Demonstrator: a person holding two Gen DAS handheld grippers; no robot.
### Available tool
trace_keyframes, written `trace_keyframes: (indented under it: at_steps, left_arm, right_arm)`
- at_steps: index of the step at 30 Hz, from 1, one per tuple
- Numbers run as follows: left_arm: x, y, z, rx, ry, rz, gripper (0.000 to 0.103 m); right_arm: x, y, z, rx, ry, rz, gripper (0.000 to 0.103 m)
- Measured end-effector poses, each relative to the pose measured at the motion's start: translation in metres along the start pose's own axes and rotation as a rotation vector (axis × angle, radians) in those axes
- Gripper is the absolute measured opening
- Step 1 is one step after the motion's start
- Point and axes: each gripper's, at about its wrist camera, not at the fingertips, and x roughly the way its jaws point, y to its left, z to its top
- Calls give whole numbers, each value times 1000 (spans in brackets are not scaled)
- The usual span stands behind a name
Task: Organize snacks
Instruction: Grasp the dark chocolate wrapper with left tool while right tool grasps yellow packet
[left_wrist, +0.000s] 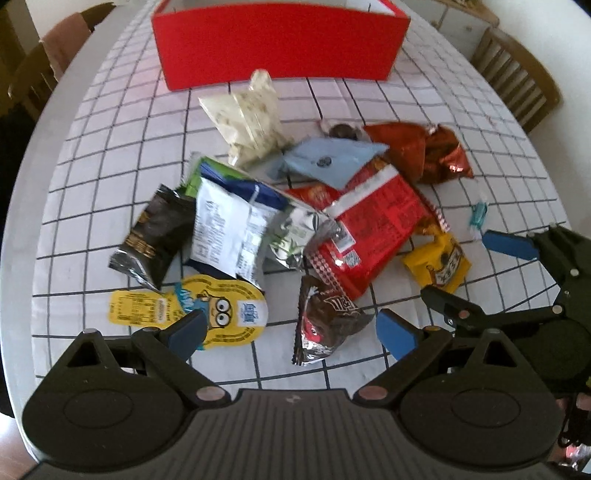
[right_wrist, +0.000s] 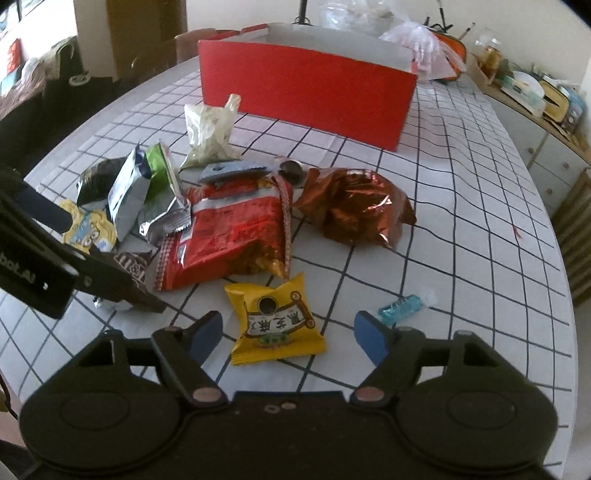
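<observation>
A pile of snack packets lies on a checked tablecloth in front of a red box (left_wrist: 280, 44), which also shows in the right wrist view (right_wrist: 306, 92). My left gripper (left_wrist: 291, 332) is open, just short of a brown M&M's packet (left_wrist: 325, 321), with a yellow Minions packet (left_wrist: 192, 314) by its left finger. My right gripper (right_wrist: 288, 338) is open around a small yellow packet (right_wrist: 275, 321), which also shows in the left wrist view (left_wrist: 439, 262). A large red bag (right_wrist: 229, 240) and a copper foil bag (right_wrist: 354, 206) lie beyond.
A small blue sachet (right_wrist: 402, 304) lies right of the yellow packet. A white packet (left_wrist: 229, 229), black packet (left_wrist: 155, 232), cream bag (left_wrist: 251, 118) and pale blue packet (left_wrist: 332, 158) sit in the pile. Wooden chairs (left_wrist: 517, 70) stand by the table. A cluttered sideboard (right_wrist: 535, 99) is at right.
</observation>
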Motion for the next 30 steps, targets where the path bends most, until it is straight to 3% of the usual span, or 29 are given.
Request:
trace_keyframes:
  at_steps: [7,11,16,22,24,30]
  left_arm:
    - [10,-3,0,14,2,-13,95]
    - [16,-9,-1,47,11,-2,80]
    - [18,-15,0,77,-19,4,76]
    - [15,-16,0,88,-45,29,55]
    - [12,-14,-1,81,-54,26,42]
    - [10,-11,-2,60,-59,-10,33]
  right_arm:
    - [9,4,1,-31,-1,4,66]
    - [11,4,1,-15,-8,16,53]
    - [9,6,-1,-13,-20,20,45]
    - [4,5,-4,28,-34,27,41]
    - [2,5,-4,42,-36,28,38]
    - [-8,6,-7,91,-48,30,36]
